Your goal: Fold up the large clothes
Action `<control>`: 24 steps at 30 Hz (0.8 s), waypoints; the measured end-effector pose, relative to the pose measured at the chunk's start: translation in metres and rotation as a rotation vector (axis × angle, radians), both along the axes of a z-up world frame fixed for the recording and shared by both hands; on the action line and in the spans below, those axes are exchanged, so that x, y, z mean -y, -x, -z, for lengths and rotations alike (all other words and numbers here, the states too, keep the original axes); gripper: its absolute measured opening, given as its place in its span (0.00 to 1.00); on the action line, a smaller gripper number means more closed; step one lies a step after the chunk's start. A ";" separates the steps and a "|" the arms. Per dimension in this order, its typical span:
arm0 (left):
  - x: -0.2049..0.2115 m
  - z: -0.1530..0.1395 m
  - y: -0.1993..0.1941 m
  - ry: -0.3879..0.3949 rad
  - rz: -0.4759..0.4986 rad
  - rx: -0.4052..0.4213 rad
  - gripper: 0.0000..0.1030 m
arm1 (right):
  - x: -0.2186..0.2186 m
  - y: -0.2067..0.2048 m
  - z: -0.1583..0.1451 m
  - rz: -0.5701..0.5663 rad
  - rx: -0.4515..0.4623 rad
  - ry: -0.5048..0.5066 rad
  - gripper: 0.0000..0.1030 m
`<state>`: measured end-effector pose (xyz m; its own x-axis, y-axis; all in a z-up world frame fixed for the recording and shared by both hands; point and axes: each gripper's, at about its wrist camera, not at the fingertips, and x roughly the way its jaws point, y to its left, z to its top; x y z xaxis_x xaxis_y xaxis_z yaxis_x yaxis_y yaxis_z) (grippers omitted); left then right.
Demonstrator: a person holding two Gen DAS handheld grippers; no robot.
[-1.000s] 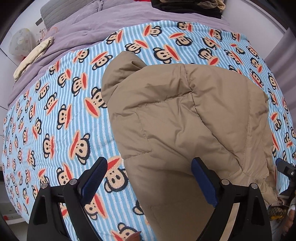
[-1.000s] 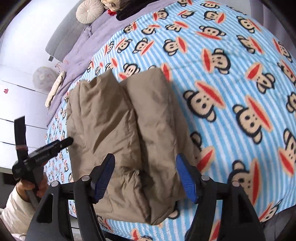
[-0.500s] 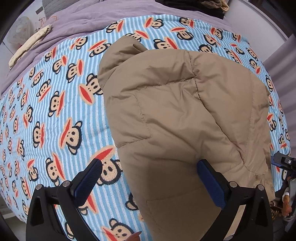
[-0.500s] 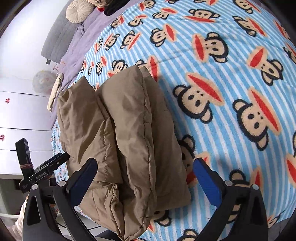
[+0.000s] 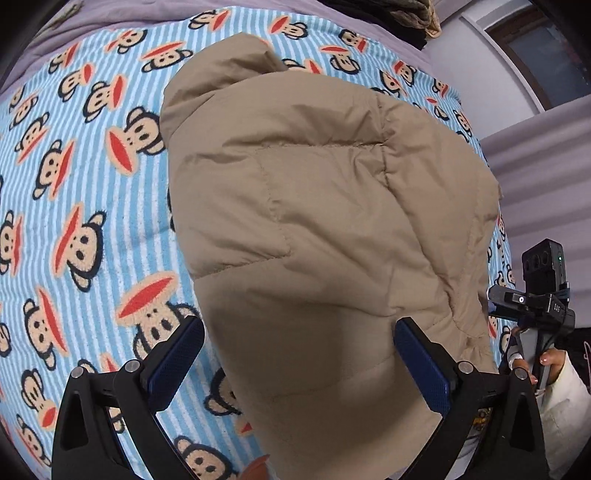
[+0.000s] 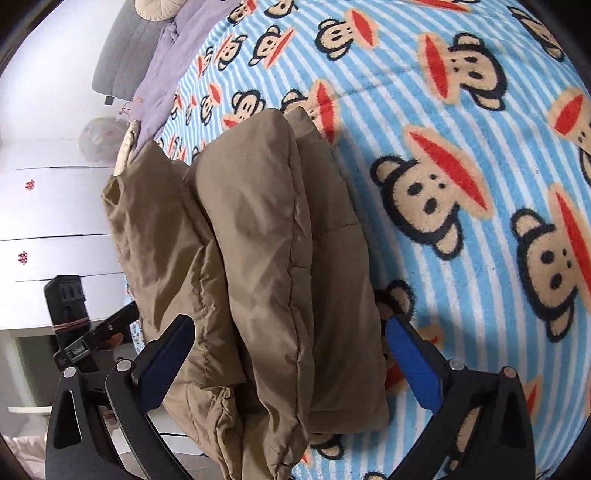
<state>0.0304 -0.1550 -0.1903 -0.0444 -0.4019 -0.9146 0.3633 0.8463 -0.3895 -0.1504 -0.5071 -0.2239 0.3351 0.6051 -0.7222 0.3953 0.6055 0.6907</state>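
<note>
jacket (image 5: pixel 332 229): near hem cut off by bottom edge | blanket (image 5: pixel 92 184): part under jacket hidden | dark pile (image 5: pixel 402 18): cropped at top, contents unclear

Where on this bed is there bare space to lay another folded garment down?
Bare patches of the blue striped monkey-print blanket lie on either side of the folded tan puffer jacket, bordered at the far end by the lilac duvet. It is crowded at the near edge, around both open grippers.

A home bedroom: a bed under a monkey-print blanket (image 6: pixel 461 110), purple duvet (image 6: pixel 162 81), white drawers (image 6: pixel 55 221).
</note>
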 end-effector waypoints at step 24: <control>0.003 0.073 -0.011 0.322 -0.150 -0.273 0.98 | -0.029 -0.069 0.071 0.023 -0.062 -0.275 0.99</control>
<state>0.0412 -0.1579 -0.2632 -0.1861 -0.6849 -0.7045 0.0927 0.7016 -0.7066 -0.0816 -0.4779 -0.2949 0.3116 0.7738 -0.5515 0.4536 0.3888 0.8019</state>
